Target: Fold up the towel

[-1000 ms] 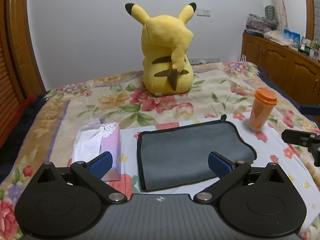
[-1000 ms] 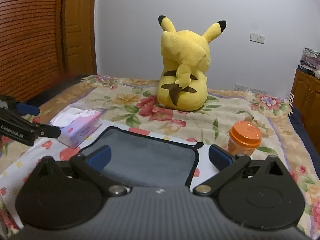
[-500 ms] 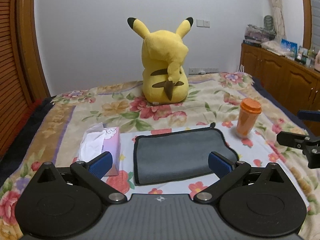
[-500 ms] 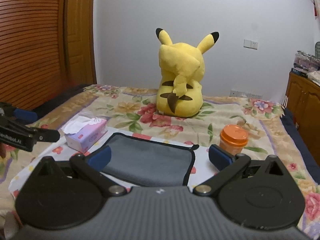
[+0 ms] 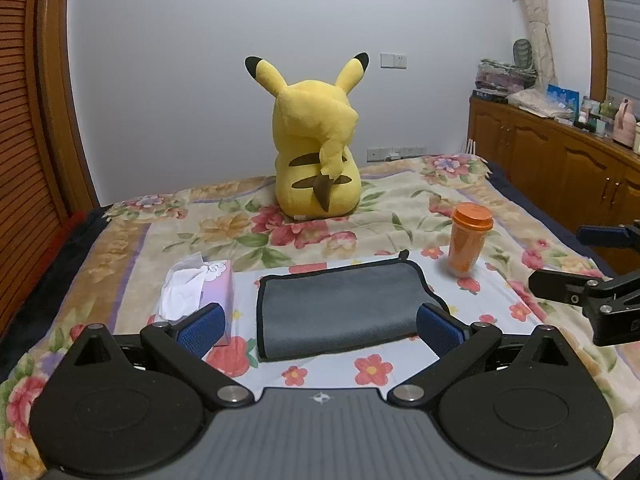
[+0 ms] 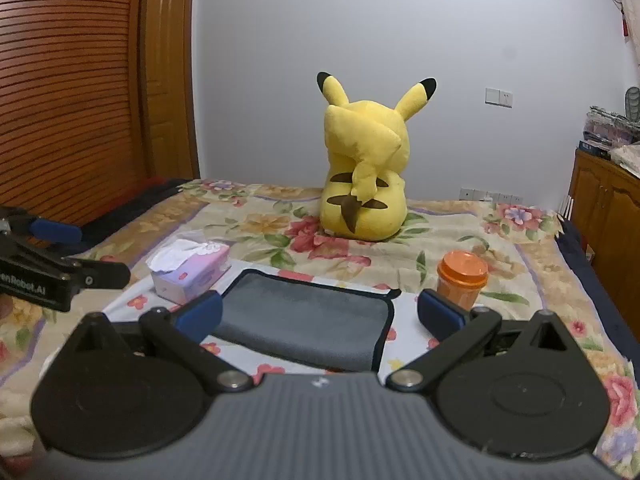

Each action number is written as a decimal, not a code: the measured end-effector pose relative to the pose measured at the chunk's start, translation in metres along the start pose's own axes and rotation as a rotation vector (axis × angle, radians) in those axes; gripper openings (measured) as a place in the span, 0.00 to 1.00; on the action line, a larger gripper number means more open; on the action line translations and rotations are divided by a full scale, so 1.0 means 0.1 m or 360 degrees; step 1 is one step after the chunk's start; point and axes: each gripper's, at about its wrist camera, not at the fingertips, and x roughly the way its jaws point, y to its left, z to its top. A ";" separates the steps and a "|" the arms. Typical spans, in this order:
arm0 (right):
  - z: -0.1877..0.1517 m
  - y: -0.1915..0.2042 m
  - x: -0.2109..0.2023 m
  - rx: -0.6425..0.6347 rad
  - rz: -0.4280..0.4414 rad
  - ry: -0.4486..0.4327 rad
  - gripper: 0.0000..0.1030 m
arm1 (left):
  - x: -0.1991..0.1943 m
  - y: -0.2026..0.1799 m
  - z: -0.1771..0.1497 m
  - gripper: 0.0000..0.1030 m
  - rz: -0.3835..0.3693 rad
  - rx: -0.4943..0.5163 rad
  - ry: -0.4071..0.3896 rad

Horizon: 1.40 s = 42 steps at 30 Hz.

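Observation:
A grey towel with black trim (image 5: 340, 308) lies folded flat on the flowered bedspread, also in the right wrist view (image 6: 304, 324). My left gripper (image 5: 320, 330) is open and empty, held above and short of the towel's near edge. My right gripper (image 6: 320, 316) is open and empty, also short of the towel. The right gripper shows at the right edge of the left wrist view (image 5: 592, 276). The left gripper shows at the left edge of the right wrist view (image 6: 60, 256).
A tissue box (image 5: 200, 292) sits left of the towel. An orange lidded cup (image 5: 468, 240) stands to its right. A large yellow plush toy (image 5: 316, 160) sits behind on the bed. Wooden cabinets (image 5: 560, 168) line the right wall.
Both grippers have pulled back and up from the towel, so it looks smaller and farther. Both stay open and empty. The towel has not moved.

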 end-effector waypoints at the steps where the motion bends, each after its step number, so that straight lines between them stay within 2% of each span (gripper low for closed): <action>1: -0.02 0.01 -0.01 0.0005 0.0001 0.0000 1.00 | -0.02 -0.01 -0.02 1.00 -0.0001 0.0000 0.0000; 21: -0.55 0.16 -0.30 0.0088 -0.0050 0.0077 1.00 | -0.30 -0.25 -0.69 1.00 -0.0009 0.0034 0.0068; 31: -0.79 0.20 -0.33 0.0110 -0.0058 0.0102 1.00 | -0.24 -0.30 -1.04 1.00 -0.0015 -0.0051 0.0152; 42: -1.02 0.24 -0.34 0.0098 -0.0071 0.0152 1.00 | -0.18 -0.32 -1.21 1.00 -0.0009 -0.0083 0.0177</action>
